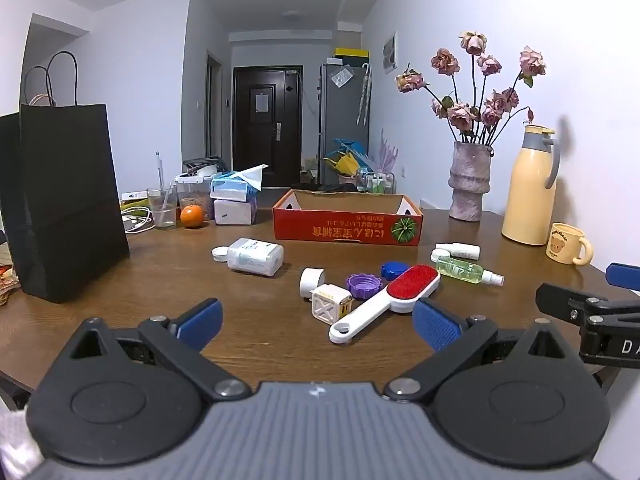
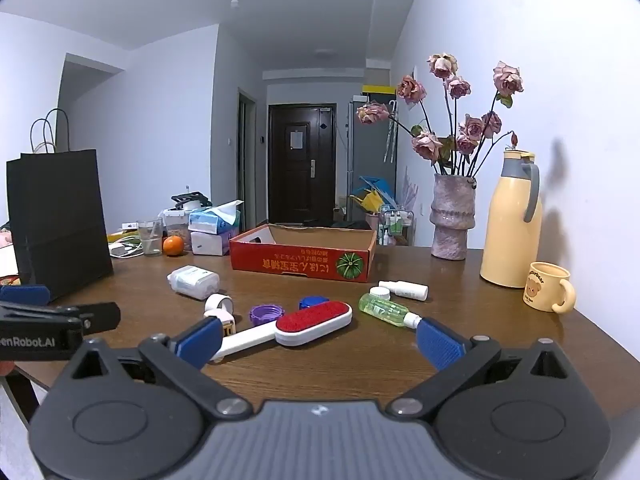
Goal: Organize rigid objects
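Both grippers, left (image 1: 318,326) and right (image 2: 319,338), hover at the desk's (image 1: 160,280) near edge, fingers apart and empty, facing loose items for the red box (image 1: 347,222).

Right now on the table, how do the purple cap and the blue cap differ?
The purple cap has a ridged, scalloped edge and lies with its hollow side up; the blue cap looks smoother. The purple cap lies nearer the cameras, beside the white cube; the blue cap sits behind the lint brush, partly hidden. Both are small, round and loose on the table.
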`<state>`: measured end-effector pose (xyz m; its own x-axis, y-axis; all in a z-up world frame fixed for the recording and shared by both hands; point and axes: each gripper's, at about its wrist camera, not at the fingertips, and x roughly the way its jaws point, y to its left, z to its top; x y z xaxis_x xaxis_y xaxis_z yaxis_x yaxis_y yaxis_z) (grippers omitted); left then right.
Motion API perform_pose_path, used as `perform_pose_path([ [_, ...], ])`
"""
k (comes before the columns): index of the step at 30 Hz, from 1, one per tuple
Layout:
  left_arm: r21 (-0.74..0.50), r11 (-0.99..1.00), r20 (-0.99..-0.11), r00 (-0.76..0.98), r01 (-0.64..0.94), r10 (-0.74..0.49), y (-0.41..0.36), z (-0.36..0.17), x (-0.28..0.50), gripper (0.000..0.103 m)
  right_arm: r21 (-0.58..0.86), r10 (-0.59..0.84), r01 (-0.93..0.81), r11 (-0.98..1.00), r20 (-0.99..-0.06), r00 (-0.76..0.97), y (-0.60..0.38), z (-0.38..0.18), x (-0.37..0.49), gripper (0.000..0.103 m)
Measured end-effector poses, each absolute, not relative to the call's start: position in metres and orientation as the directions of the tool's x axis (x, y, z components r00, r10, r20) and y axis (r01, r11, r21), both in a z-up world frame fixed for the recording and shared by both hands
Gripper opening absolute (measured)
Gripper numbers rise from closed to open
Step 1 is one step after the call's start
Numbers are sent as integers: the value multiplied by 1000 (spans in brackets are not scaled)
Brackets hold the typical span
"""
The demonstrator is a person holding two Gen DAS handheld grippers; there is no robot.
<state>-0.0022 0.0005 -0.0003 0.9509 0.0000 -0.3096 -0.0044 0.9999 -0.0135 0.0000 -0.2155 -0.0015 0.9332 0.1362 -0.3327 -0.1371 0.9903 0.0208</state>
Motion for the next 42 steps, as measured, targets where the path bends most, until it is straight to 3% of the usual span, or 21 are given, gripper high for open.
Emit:
perform_pose_path([
  [2,-5,1000,-339,941,-2,0,0,0,2,103,16,134,-136,991,-323,937,-215,-2,-1,103],
  [42,-8,1000,-333,943,-2,-1,4,-1,3,103,14,133,-135,991,-306,943,-213,-2,0,103],
])
